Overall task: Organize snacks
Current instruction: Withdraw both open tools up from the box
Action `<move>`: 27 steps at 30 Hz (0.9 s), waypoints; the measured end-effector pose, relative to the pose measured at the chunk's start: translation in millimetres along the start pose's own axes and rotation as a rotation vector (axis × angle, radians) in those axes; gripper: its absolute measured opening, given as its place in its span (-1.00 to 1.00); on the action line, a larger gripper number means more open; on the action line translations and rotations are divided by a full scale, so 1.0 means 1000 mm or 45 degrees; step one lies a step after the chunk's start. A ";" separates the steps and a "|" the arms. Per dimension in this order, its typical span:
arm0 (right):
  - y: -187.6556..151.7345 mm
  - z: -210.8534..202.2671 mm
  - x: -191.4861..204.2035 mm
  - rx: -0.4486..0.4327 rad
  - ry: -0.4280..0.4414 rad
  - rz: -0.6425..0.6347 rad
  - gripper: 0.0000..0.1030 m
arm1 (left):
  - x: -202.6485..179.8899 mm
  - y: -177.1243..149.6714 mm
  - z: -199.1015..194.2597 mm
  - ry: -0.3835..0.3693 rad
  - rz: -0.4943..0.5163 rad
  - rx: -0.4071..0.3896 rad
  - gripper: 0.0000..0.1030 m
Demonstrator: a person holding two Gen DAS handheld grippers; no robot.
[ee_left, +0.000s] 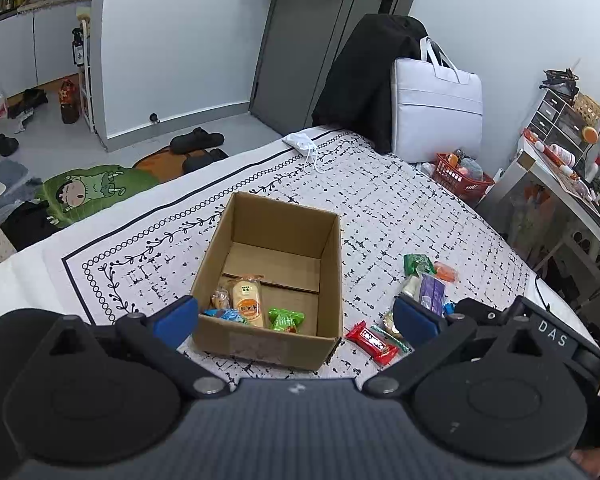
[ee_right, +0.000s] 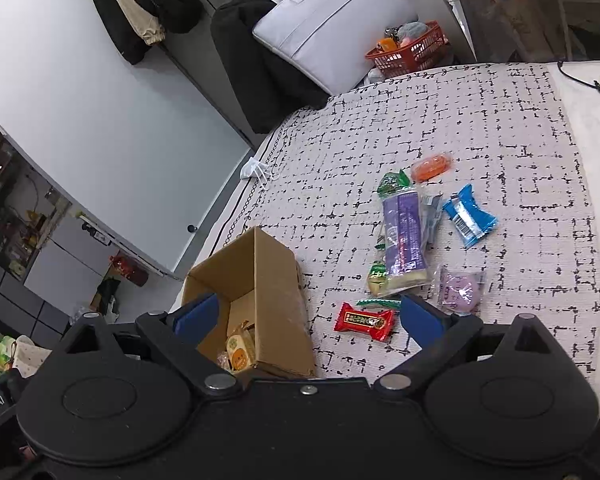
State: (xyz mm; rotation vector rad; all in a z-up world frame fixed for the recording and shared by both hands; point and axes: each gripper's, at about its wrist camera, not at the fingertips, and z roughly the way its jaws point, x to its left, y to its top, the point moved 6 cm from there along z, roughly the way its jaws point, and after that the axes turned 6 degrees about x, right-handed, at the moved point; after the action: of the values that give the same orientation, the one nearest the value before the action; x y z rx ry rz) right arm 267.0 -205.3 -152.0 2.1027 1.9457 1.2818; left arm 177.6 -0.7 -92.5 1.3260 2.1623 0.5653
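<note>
**Both grippers released above a half-sorted bed of snacks**

The left gripper (ee_left: 296, 320) hangs over the near wall of an open cardboard box (ee_left: 332, 280), its 2 blue-padded jaws spread wide with nothing between them. The right gripper (ee_right: 306, 320) is likewise released and empty, its jaws straddling the box's right wall and a red snack bar (ee_right: 364, 321).

The cardboard box stands on a bedspread (ee_left: 400, 208) patterned with black dashes and a leafy border. Inside it, against the near wall, lie 4 snacks: a tall orange-labelled pack (ee_left: 247, 299), a small biscuit pack (ee_left: 220, 299) on its left, a blue wrapper (ee_left: 226, 315) in front, and a green wrapper (ee_left: 286, 319) on the right.

The rest of the snacks lie loose on the bedspread to the right of the box. The red snack bar is nearest the box. Beyond it lies a long purple pack (ee_right: 403, 236), partly covering a green-and-yellow packet (ee_right: 377, 276). A round lilac snack (ee_right: 459, 290) sits to the right of the purple pack's near end, a blue sachet (ee_right: 470, 216) lies further right, and an orange snack (ee_right: 431, 167) and a green wrapper end (ee_right: 392, 181) sit at the far side.

A white face mask (ee_left: 302, 142) rests near the bedspread's far edge. Off the bed stand a pale tote bag (ee_left: 436, 110) and a red basket (ee_left: 460, 178).
</note>
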 end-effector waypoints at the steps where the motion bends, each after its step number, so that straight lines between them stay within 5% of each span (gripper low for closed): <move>1: 0.000 0.000 0.000 0.001 0.000 0.000 0.90 | -0.001 -0.001 0.000 0.002 0.001 -0.001 1.00; 27: 0.012 -0.024 -0.048 0.004 -0.055 0.043 1.00 | -0.047 -0.024 0.027 -0.022 0.080 0.061 1.00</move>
State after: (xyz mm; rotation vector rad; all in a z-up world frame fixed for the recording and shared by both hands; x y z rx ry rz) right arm 268.4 -260.2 -156.5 2.1552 1.9051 1.2279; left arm 195.8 -51.5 -116.9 1.4233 2.1393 0.5269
